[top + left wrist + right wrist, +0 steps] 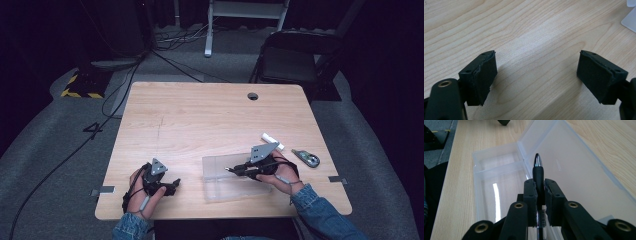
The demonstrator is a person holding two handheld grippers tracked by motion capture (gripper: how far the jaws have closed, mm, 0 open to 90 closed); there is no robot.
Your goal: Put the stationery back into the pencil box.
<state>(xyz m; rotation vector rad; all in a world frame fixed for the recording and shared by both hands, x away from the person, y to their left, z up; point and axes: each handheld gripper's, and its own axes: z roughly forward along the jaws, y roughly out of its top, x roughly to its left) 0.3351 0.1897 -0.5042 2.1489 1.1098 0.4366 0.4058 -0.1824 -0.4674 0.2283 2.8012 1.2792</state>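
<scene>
my right gripper (539, 188) pinches pen (538, 171) tight, tip over open clear box (499, 185) on table (200, 110). left gripper (536, 75) spread wide, holds nothing. i think: go low, keep pen flat, then let go.

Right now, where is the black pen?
The black pen with a silver tip is clamped in the right tongs, over the open clear plastic case.

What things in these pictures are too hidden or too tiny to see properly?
- Pen: in the right gripper view, its back half is hidden between the right gripper's jaws.
- Small grey-green thing on the table: too small in the high view to name.
- Clear box: cut off by the left gripper view's corner.
- White tube: partly behind the gripper's plate in the high view.
</scene>
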